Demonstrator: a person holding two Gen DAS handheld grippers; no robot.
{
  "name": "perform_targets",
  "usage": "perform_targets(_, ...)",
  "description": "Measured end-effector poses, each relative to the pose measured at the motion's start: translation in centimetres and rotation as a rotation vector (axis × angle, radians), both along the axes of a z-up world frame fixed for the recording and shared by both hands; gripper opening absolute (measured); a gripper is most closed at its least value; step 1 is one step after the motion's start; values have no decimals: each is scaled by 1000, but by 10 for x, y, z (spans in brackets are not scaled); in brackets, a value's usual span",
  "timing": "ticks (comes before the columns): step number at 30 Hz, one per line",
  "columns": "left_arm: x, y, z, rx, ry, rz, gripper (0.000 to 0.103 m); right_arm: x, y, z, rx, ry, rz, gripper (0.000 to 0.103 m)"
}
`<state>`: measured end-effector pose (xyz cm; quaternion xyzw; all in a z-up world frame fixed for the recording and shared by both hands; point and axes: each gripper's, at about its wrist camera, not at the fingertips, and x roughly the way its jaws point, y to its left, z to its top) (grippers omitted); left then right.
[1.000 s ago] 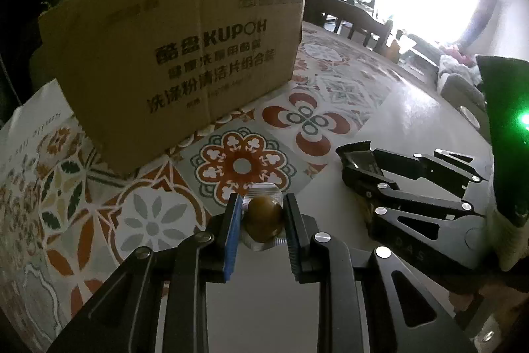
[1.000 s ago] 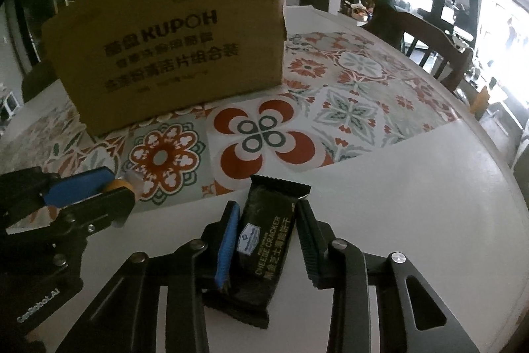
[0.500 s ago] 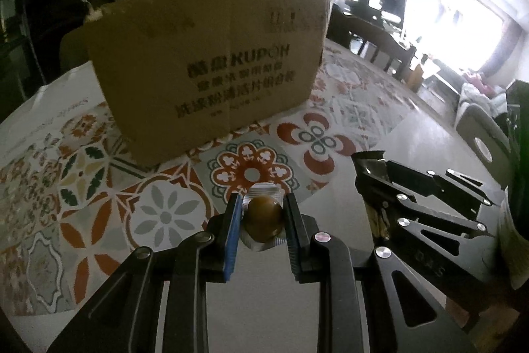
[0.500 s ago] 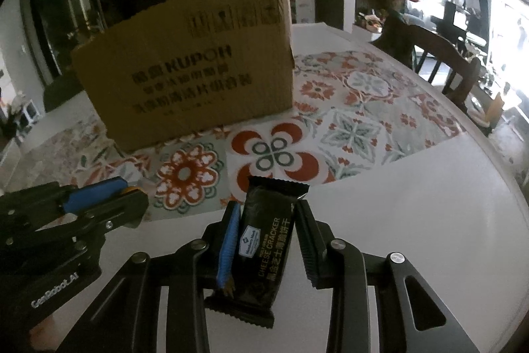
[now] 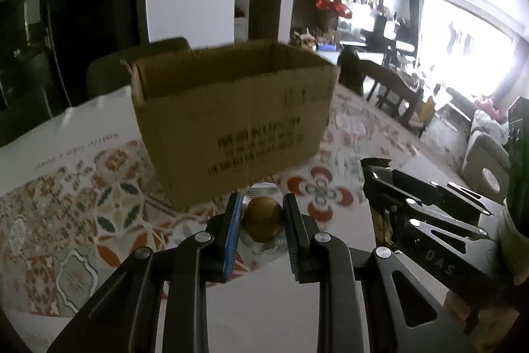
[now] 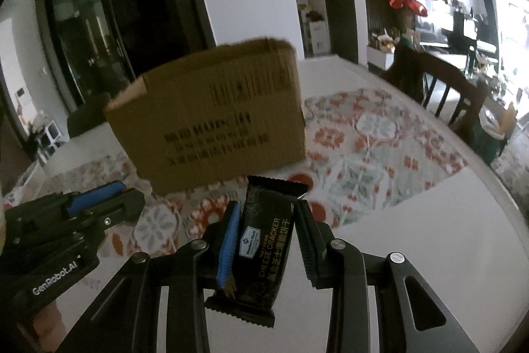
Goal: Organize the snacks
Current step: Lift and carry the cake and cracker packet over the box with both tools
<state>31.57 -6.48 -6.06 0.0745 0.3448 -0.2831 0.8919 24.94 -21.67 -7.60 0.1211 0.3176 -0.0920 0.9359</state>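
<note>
An open cardboard box (image 5: 231,118) stands on the patterned tablecloth, straight ahead; it also shows in the right wrist view (image 6: 215,121). My left gripper (image 5: 261,214) is shut on a round brown snack in a clear wrapper (image 5: 263,217), held above the table in front of the box. My right gripper (image 6: 266,227) is shut on a black cheese cracker packet (image 6: 264,243), held upright above the table. The right gripper shows in the left wrist view (image 5: 420,214), the left gripper in the right wrist view (image 6: 72,220). I see part of the box's inside wall only.
The patterned tablecloth (image 5: 66,197) covers the far part of a white table (image 6: 446,220). Dark wooden chairs (image 6: 446,88) stand at the far right edge. A dark chair back (image 5: 132,62) rises behind the box.
Both grippers have risen with their snacks. The box now sits lower in both views and its open top shows in the left wrist view.
</note>
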Motion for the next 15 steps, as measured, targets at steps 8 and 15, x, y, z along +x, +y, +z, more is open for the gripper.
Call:
perform_targets(8,13,7,34,-35,-82,54,26,16,-3,37,-15,-107,24,35)
perform_targets(15,27,11,56,-54,-133,86,26,34,-6,65,-18,-182,49,35)
